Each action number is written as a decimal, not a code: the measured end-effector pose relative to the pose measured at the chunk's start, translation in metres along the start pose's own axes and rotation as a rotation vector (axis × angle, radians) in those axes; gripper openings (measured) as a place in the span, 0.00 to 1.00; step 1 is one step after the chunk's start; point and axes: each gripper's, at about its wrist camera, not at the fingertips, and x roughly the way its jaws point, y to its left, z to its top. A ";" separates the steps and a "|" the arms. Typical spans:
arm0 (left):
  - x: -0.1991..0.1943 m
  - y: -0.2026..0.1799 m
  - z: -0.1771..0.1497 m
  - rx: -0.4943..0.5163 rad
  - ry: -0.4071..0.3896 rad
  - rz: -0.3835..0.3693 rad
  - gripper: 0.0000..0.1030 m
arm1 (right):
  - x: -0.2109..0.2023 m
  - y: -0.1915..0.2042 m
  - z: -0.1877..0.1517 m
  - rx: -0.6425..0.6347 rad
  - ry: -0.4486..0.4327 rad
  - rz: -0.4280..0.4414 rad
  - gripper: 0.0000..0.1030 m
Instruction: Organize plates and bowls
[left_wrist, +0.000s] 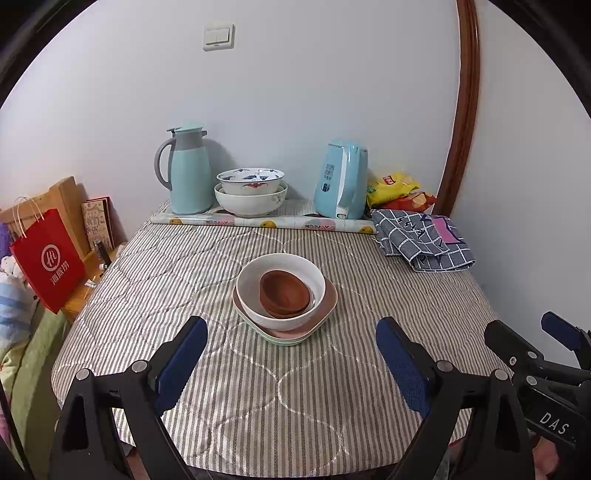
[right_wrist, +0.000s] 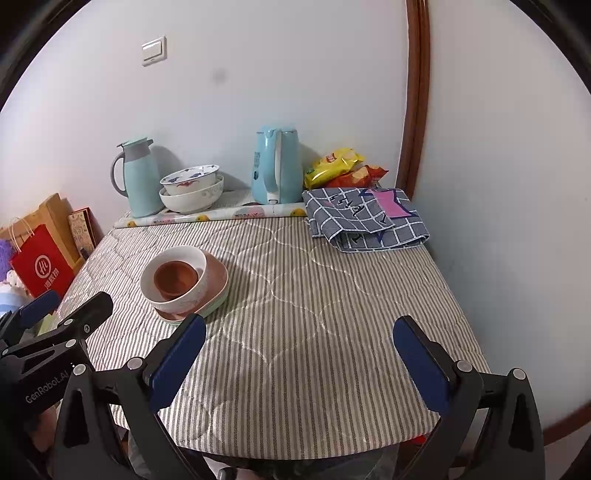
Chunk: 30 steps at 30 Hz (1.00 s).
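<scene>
At the middle of the striped table (left_wrist: 332, 387) stands one stack: brown bowls (left_wrist: 285, 297) nested inside a white bowl (left_wrist: 280, 291), on a pink plate (left_wrist: 330, 295) over pale green plates (left_wrist: 284, 340). The right wrist view shows the same stack to its left, with the white bowl (right_wrist: 173, 278) and brown bowl (right_wrist: 175, 280). My left gripper (left_wrist: 291, 339) hangs open just in front of the stack, nothing between its blue pads. My right gripper (right_wrist: 299, 339) is open over bare cloth, to the right of the stack. Two more bowls (left_wrist: 251, 192) sit nested at the back.
Along the back wall stand a light blue thermos jug (left_wrist: 186, 170), an electric kettle (left_wrist: 341, 181) and snack bags (left_wrist: 395, 186). A folded checked cloth (left_wrist: 421, 236) lies at the back right. A red paper bag (left_wrist: 46, 258) stands off the table's left edge.
</scene>
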 end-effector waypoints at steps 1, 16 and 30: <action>0.000 0.000 0.001 0.001 -0.001 0.000 0.90 | -0.001 0.000 0.000 0.000 -0.002 -0.001 0.97; -0.005 0.003 0.003 0.003 -0.010 0.003 0.90 | -0.008 0.002 0.000 -0.007 -0.014 -0.001 0.97; -0.004 0.003 0.004 0.010 -0.007 0.003 0.90 | -0.009 0.000 0.000 -0.001 -0.013 -0.002 0.97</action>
